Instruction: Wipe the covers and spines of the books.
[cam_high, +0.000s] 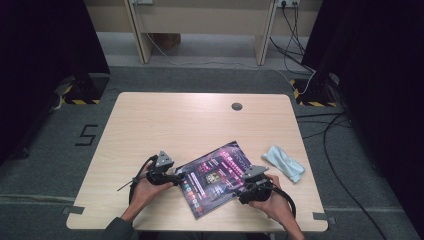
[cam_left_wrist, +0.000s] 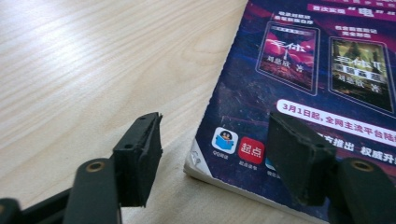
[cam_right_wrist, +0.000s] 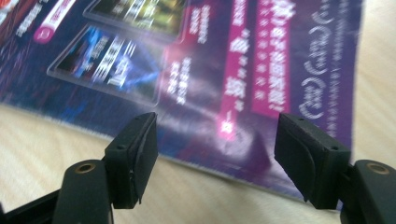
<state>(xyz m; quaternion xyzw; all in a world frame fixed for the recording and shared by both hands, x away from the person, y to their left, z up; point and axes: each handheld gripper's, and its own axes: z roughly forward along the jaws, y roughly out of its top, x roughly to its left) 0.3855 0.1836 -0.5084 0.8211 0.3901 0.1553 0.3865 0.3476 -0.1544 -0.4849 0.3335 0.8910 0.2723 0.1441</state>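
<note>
Left claw (cam_high: 176, 178) and right claw (cam_high: 239, 192), both gaping empty, flank the magazine (cam_high: 214, 176) lying flat, front-centre on the table (cam_high: 150, 125); best approach: slip a pad under the edges w/o creasing the cover.

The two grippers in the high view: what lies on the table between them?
A purple magazine lies flat and skewed between the left gripper and the right gripper, both open at its edges. The high view shows this.

High view looks down over the table (cam_high: 150, 120); both gripper views (close, low) share the magazine (cam_high: 212, 177).
</note>
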